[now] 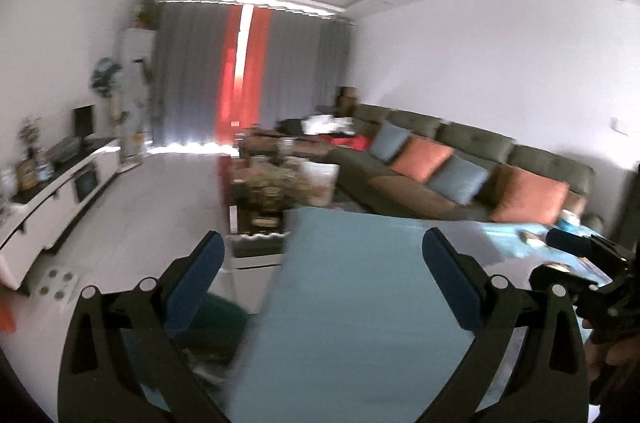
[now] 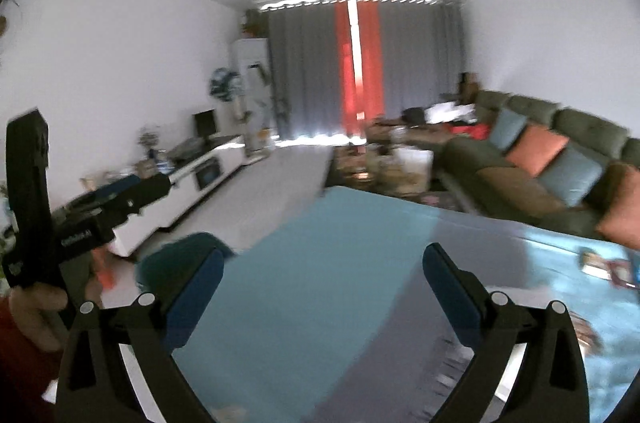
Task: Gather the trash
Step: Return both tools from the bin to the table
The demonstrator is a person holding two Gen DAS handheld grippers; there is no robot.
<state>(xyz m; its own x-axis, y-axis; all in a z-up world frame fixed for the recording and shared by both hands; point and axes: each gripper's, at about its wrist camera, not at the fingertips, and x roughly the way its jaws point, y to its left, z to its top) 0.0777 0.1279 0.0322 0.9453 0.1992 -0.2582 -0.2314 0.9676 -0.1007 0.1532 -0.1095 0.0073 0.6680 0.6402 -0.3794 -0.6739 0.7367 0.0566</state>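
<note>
**Both hands wide and empty over the blue tabletop**

My left gripper has its fingers spread as far as they go, with nothing between the blue pads; my right gripper stands the same, wide and bare. Below both lies the tabletop, a smooth light-blue sheet whose far edge runs slantwise, with pale floor open beyond it on the left. A dark green rounded thing, blurred, sits just off the tabletop's left edge; I cannot tell what it is. Small printed scraps, perhaps wrappers, lie on the tabletop far right, smeared by motion and cut by the frame. Beyond, a dark olive tufted sofa with orange and blue cushions runs along the right wall; a cluttered low table stands between it and the grey-and-red curtains. A white cabinet lines the left wall.
</note>
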